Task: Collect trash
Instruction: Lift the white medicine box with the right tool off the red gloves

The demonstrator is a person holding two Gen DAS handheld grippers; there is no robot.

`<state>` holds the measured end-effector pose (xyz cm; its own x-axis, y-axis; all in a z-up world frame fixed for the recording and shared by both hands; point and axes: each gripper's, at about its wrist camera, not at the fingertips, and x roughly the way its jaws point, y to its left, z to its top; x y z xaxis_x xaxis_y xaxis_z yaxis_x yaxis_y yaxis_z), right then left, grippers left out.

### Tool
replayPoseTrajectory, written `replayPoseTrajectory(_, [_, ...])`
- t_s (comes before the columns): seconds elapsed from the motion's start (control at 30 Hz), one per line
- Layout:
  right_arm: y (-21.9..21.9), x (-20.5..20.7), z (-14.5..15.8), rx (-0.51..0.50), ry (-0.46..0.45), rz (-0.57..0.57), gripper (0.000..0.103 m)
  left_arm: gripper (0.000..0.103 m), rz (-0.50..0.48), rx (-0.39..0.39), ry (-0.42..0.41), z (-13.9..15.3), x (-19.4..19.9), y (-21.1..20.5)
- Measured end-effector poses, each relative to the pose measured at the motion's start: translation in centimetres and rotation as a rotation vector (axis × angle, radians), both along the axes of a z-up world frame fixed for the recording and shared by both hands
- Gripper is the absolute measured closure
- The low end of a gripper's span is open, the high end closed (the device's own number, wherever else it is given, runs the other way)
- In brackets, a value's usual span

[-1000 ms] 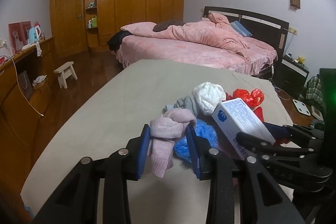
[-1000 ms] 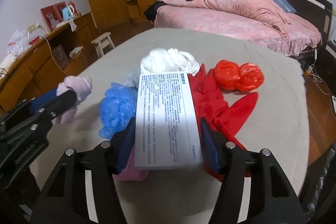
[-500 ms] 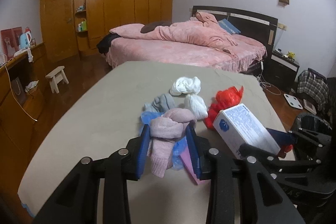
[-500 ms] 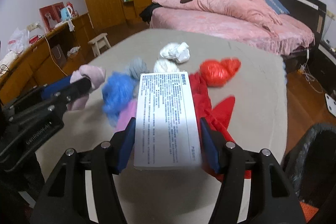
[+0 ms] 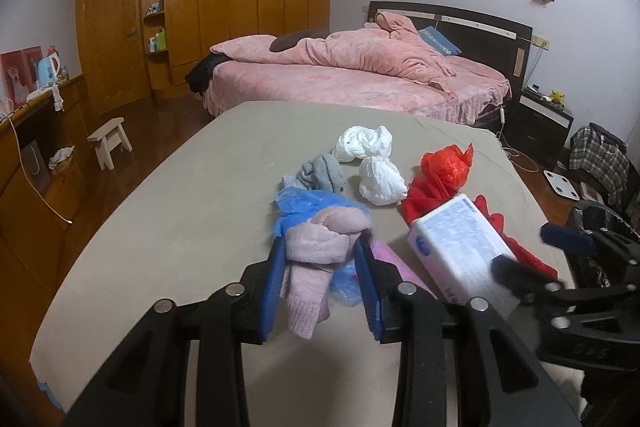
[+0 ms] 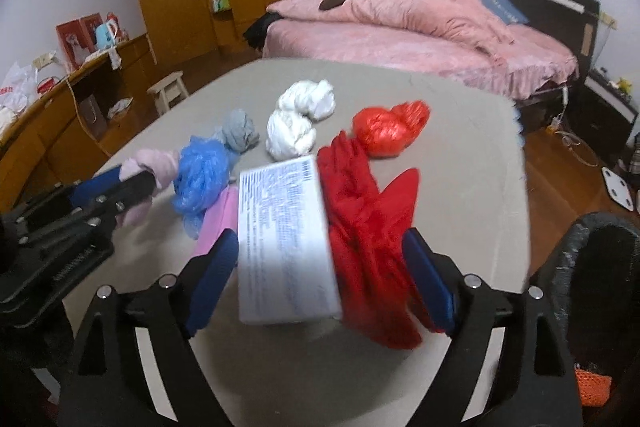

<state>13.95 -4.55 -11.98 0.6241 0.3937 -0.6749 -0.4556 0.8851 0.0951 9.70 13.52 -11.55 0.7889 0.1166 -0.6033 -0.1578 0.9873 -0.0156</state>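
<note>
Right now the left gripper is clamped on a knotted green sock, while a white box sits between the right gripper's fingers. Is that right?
Not quite: the sock in the left gripper is pale pink, not green, as the left wrist view shows. The white box does sit between the right gripper's fingers, whose jaws have just been opening.

Left gripper [image 5: 323, 267]: I see its blue pads pressed on both sides of a knotted pink sock [image 5: 320, 247], which hangs between them with its tail drooping below.
Left gripper pose: it points forward and downward over the table; from the right wrist view I find it at the far left [image 6: 132, 183], fingers reaching in from that side.
Right gripper [image 6: 320, 267]: its jaws have just been opening and now stand wide; a white box [image 6: 284, 239] lies between them, with a clear gap to the right pad.
Right gripper pose: angled downward; in the left wrist view it shows blurred at the right edge [image 5: 532, 251].
</note>
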Motion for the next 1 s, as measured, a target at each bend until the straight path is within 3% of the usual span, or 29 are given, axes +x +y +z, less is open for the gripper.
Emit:
replayPoseTrajectory(0.17, [0.1, -1.5, 0.5, 0.012, -0.024, 0.021, 0.022, 0.068, 0.001, -0.006, 0.005, -0.4, -0.6, 0.6])
replayPoseTrajectory(0.3, [1.2, -1.6, 0.2, 0.027, 0.007, 0.064, 0.03, 0.068, 0.01, -0.006, 0.007, -0.6, -1.1, 1.2])
replayPoseTrajectory(0.77, [3.8, 0.2, -2.6, -0.058, 0.066, 0.074, 0.032, 0.068, 0.028, -0.017, 0.014, -0.9, -1.4, 2.1])
replayPoseTrajectory(0.87, [4.4, 0.6, -3.2, -0.097, 0.069, 0.09, 0.044, 0.068, 0.027, -0.019, 0.015, -0.9, -1.4, 2.2])
replayPoseTrajectory(1.0, [4.3, 1.0, -3.3, -0.091, 0.087, 0.091, 0.046, 0.068, 0.026, -0.019, 0.014, -0.8, -1.4, 2.1])
